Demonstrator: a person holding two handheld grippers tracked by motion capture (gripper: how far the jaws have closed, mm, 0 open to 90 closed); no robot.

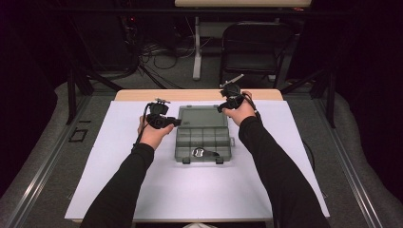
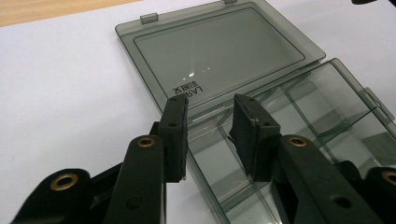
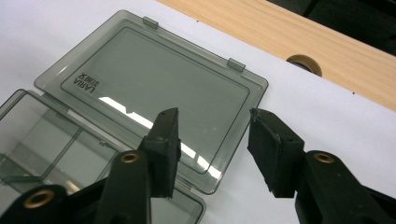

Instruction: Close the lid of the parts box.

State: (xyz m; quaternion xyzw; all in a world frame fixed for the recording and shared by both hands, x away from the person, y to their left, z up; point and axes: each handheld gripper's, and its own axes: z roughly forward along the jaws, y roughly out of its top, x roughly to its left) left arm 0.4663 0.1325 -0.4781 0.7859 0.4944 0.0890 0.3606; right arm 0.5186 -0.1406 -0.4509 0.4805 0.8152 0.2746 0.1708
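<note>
both grippers flank the open organizer box [image 1: 202, 135] mid-table in the high view. left gripper [image 2: 212, 105] view: jaws apart, empty, over the hinge corner. right gripper [image 3: 212, 116] view: jaws apart above the flat lid's [image 3: 154, 93] near edge.

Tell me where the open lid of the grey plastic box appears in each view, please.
High view: the lid lies flat at centre, behind the compartments.
Left gripper view: the lid lies at top centre, beyond the jaws.
Right gripper view: the lid lies at centre left, above the jaws.
Shared landmark: the two latch tabs on its far edge.
</note>
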